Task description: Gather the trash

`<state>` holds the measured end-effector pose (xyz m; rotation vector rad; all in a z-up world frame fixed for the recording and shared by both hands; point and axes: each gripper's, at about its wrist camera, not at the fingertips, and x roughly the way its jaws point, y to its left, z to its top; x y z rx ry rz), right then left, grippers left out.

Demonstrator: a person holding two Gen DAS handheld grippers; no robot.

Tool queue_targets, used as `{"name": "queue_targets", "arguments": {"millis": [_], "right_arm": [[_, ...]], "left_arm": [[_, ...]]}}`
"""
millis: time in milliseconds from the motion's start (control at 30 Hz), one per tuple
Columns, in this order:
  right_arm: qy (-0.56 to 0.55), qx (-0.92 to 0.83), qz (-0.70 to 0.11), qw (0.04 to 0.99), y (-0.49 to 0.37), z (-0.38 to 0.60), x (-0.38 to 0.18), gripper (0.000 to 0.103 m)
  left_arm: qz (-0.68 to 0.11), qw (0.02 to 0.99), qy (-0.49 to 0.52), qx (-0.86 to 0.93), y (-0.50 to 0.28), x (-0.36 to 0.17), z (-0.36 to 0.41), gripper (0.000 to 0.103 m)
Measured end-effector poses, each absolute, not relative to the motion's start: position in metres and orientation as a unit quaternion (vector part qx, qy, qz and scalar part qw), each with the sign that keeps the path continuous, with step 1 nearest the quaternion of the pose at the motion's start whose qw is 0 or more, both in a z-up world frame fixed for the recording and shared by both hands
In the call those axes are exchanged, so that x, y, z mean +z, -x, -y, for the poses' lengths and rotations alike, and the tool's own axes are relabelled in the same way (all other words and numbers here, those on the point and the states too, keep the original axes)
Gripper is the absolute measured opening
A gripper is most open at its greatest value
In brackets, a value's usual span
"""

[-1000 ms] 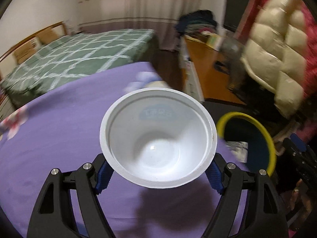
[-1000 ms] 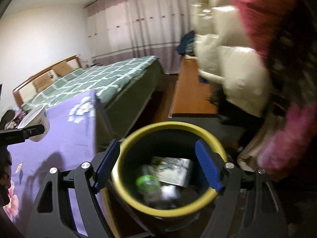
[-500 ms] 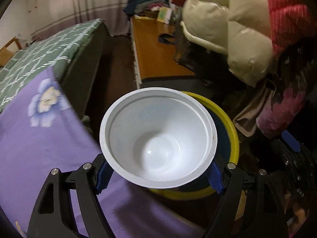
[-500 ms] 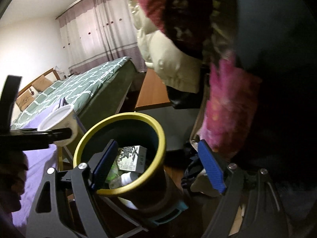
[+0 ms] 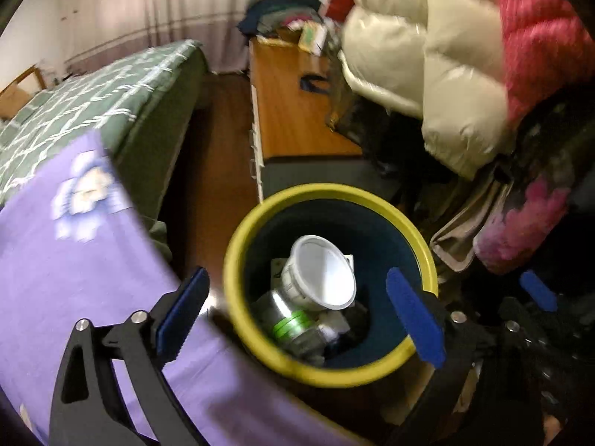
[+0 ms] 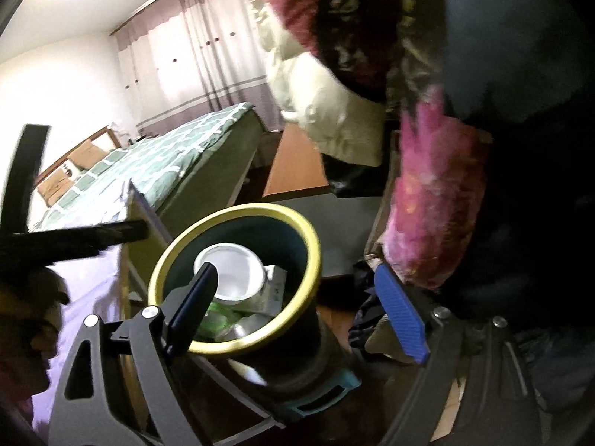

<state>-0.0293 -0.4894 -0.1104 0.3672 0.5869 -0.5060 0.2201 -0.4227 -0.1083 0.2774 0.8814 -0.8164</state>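
The left gripper [image 5: 297, 316] has just been opening, and its blue-padded jaws now stand released with nothing between them: the white plastic bowl-shaped cup [image 5: 319, 275] it clasped half a second ago lies on its side inside the round dark bin with the yellow rim [image 5: 238, 252], on top of a silver can with a green band [image 5: 286, 319] and a printed carton [image 6: 273, 286] already in there. By my reading that piece of trash is delivered, and the left hand is free to go back for whatever else needs collecting. Going left to right in the left wrist view, a purple cloth with pale flowers [image 5: 74, 260] covers the table at the near left, a bed with a green checked cover [image 5: 93, 93] lies behind it, brown wooden floor runs between them and the bin, a low orange-brown wooden cabinet [image 5: 293, 111] stands behind the bin, and cream and red padded coats [image 5: 427, 74] hang at the right. The right gripper [image 6: 297, 304] has also been opening a little; its jaws stand released and empty, one pad over the near rim of the bin and the other clear of it to the right, touching nothing that I can make out. Pale curtains [image 6: 193, 48] close the far wall.
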Motion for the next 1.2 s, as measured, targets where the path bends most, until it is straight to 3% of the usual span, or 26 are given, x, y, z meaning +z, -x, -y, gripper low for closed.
{"name": "queue_targets", "arguments": {"millis": [367, 667, 867, 1200], "right_arm": [[-0.130, -0.119, -0.295, 0.939, 0.003, 0.413, -0.082, 0.087], [-0.056, -0.038, -0.260, 0.963, -0.007, 0.337, -0.035, 0.093], [-0.046, -0.027, -0.253, 0.966, -0.002, 0.312, -0.030, 0.094], [-0.033, -0.035, -0.252, 0.967, 0.015, 0.302, -0.031, 0.095]], "left_arm": [[-0.344, 0.908, -0.051, -0.235, -0.166, -0.045, 0.213, 0.098], [-0.278, 0.957, 0.000, -0.086, -0.091, -0.017, 0.062, 0.098], [-0.254, 0.965, 0.039, -0.054, -0.053, -0.008, 0.010, 0.098], [-0.256, 0.965, 0.037, -0.052, -0.035, -0.013, 0.020, 0.098]]}}
